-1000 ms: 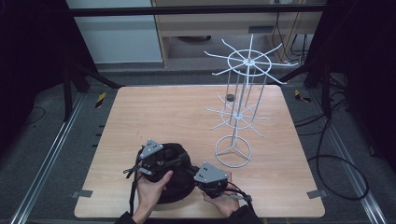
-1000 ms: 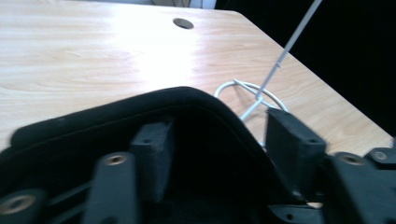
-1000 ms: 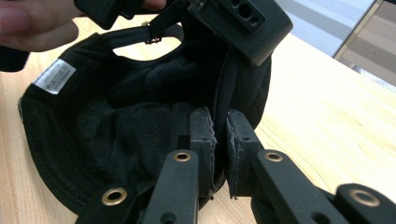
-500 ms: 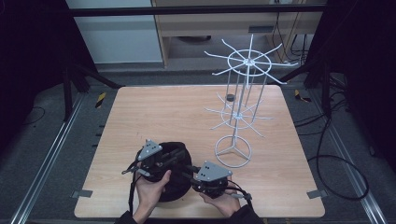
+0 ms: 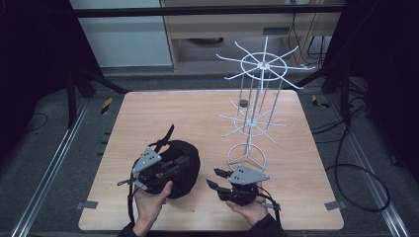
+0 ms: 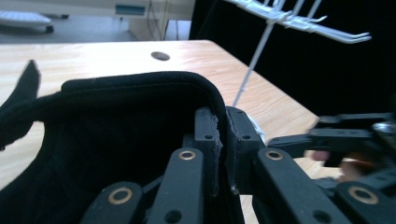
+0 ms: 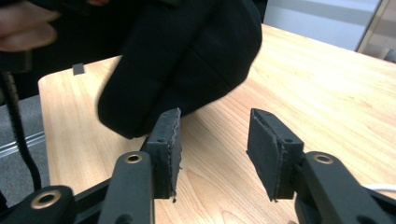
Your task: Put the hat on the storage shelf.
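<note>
A black cap (image 5: 185, 173) lies on the near left of the wooden table (image 5: 197, 118). My left gripper (image 5: 181, 162) is shut on the cap's rim, and the left gripper view shows the black fabric (image 6: 116, 140) pinched between its jaws (image 6: 222, 140). Just right of the cap, my right gripper (image 5: 213, 178) stands open, pointing left at it with nothing between its jaws. In the right gripper view the cap (image 7: 187, 56) sits just beyond the open gripper (image 7: 214, 149). A white wire rack (image 5: 257, 98) stands at the right.
The rack's ring base (image 5: 246, 157) rests close behind the right gripper, and its wire arms (image 6: 299, 21) spread overhead. A small dark hole (image 5: 242, 103) is set in the table near the rack's post. The far left of the table is bare wood.
The right gripper has drawn back a little to the right, away from the cap. The left gripper, still gripping the rim, has shifted slightly left with the cap.
</note>
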{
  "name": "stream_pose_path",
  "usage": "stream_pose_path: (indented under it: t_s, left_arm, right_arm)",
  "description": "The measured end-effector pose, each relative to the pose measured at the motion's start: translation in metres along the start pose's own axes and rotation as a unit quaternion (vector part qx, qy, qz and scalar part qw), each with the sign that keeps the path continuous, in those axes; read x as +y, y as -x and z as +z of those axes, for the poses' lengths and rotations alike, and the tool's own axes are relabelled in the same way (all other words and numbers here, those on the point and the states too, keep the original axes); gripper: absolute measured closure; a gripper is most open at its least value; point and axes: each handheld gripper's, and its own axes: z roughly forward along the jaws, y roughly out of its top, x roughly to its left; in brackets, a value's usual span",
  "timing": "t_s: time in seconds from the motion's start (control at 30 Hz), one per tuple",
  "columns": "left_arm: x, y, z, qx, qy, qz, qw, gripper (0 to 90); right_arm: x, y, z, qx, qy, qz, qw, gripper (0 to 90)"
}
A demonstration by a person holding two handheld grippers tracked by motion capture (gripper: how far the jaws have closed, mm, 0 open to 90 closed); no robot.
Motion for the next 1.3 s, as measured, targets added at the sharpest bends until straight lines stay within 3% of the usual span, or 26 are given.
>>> stream_pose_path:
  t_s: [0.13, 0.3, 0.47, 0.53, 0.57, 0.6, 0.63, 0.67, 0.77, 1.07, 1.3]
  left_arm:
    - [0.004, 0.007, -0.004, -0.018, 0.009, 0.01, 0.9998, 84.1]
    - [0.005, 0.016, -0.003, -0.045, -0.001, 0.019, 0.9988, 84.2]
    - [0.003, 0.021, 0.001, -0.056, -0.008, 0.03, 0.9979, 84.3]
    - [0.002, 0.022, 0.002, -0.061, -0.011, 0.034, 0.9975, 84.5]
    - [0.001, 0.023, 0.003, -0.064, -0.013, 0.036, 0.9972, 84.5]
    - [0.001, 0.023, 0.003, -0.064, -0.013, 0.036, 0.9972, 84.5]
    - [0.001, 0.023, 0.004, -0.066, -0.015, 0.037, 0.997, 84.5]
    - [0.001, 0.022, 0.004, -0.067, -0.014, 0.036, 0.997, 84.5]
    - [0.001, 0.021, 0.003, -0.069, -0.012, 0.034, 0.9969, 84.5]
    - [0.004, 0.013, -0.004, -0.067, 0.002, 0.028, 0.9973, 83.9]
    - [-0.004, 0.0, -0.021, -0.044, -0.002, 0.027, 0.9987, 83.2]
  right_arm:
    - [-0.001, 0.002, 0.004, 0.001, 0.0, 0.014, 0.9999, 49.0]
    - [0.002, 0.004, 0.006, 0.014, 0.014, 0.034, 0.9992, 44.3]
    - [0.002, 0.006, 0.01, 0.031, 0.011, 0.049, 0.9982, 42.5]
    - [0.001, 0.007, 0.012, 0.043, 0.009, 0.057, 0.9974, 46.0]
    - [0.0, 0.008, 0.014, 0.05, 0.007, 0.06, 0.9969, 53.7]
    - [0.0, 0.008, 0.014, 0.05, 0.007, 0.06, 0.9969, 53.7]
    - [-0.001, 0.008, 0.015, 0.05, 0.006, 0.059, 0.997, 59.6]
    - [-0.001, 0.009, 0.016, 0.048, 0.004, 0.061, 0.997, 73.5]
    - [-0.001, 0.009, 0.014, 0.045, 0.001, 0.064, 0.997, 86.1]
    - [0.009, 0.005, 0.005, 0.03, -0.002, 0.037, 0.9989, 89.0]
    - [0.02, -0.008, 0.004, 0.021, -0.013, 0.001, 0.9997, 89.1]
